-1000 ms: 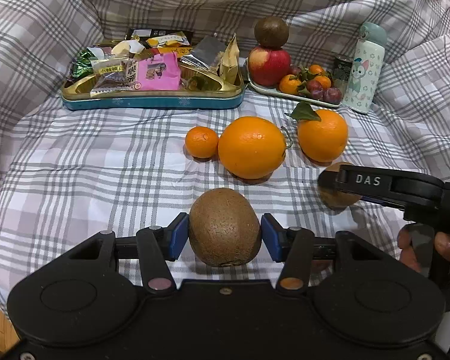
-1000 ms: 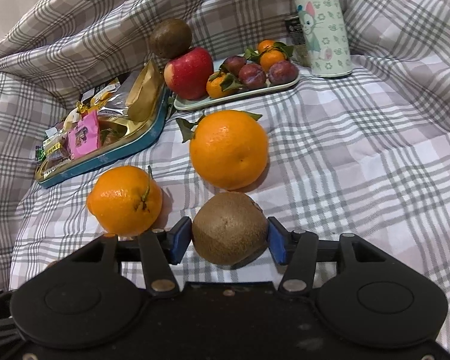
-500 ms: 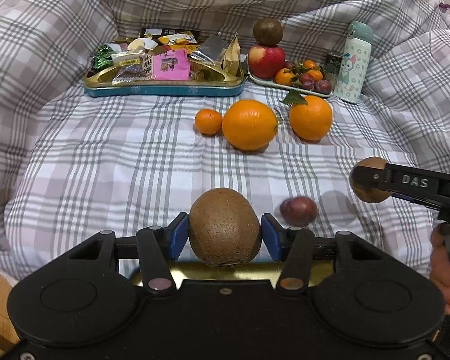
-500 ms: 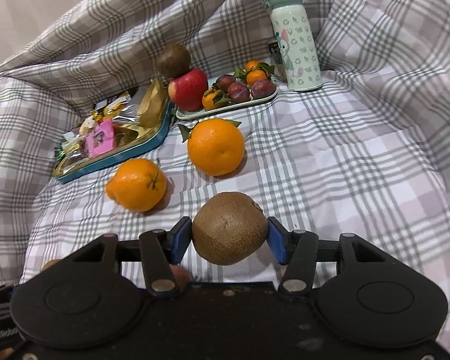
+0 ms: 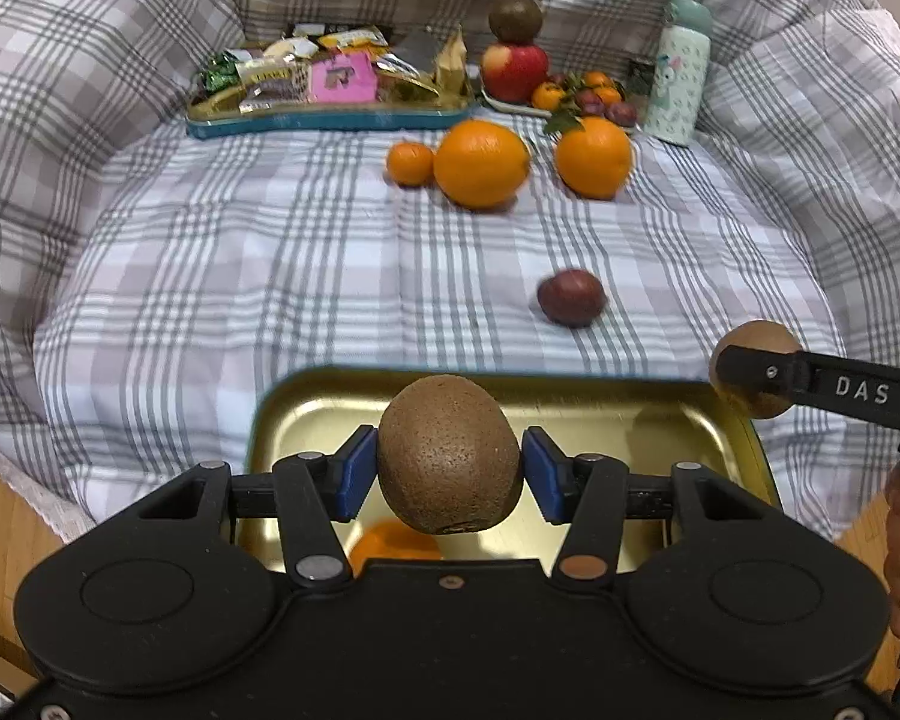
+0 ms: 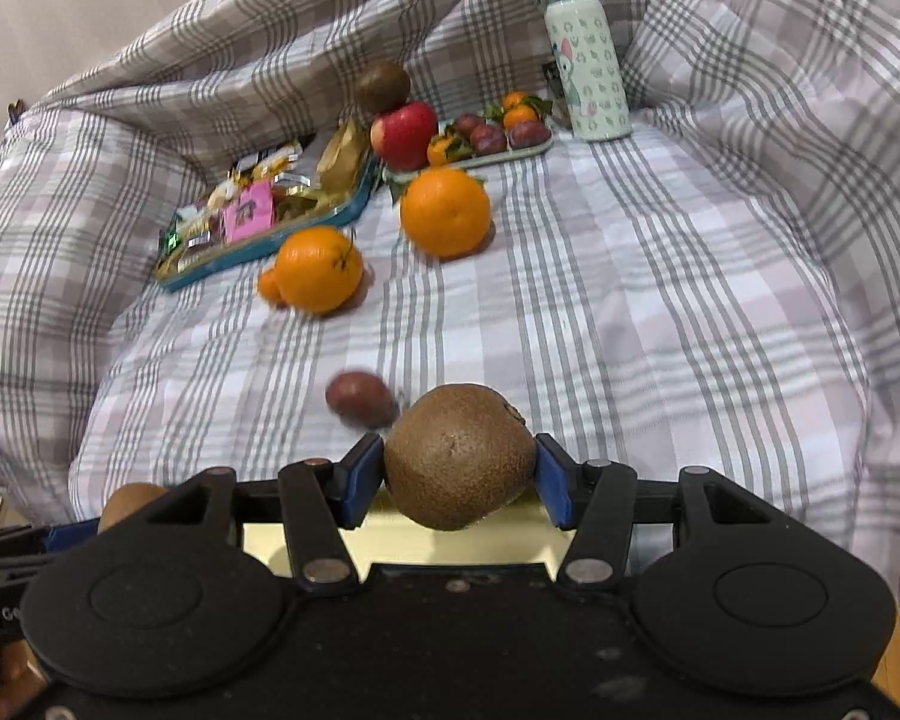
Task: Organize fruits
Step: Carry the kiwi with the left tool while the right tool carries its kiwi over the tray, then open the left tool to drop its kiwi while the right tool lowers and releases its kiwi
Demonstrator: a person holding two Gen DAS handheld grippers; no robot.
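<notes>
Because each black hand-held gripper, left (image 5: 449, 474) and right (image 6: 459, 474), clamps a brown fuzzy kiwi (image 5: 449, 453) between half-open blue pads, both fruits hang over the near gold rectangular metal tray (image 5: 306, 414) for sorting.

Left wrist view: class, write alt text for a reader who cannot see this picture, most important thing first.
The left gripper clamps a brown kiwi between its blue-padded fingers above a gold tray holding an orange fruit. At right, the right gripper holds a second kiwi. Beyond, on a plaid cloth, lie a plum, three oranges, a snack tin and a fruit plate.
</notes>
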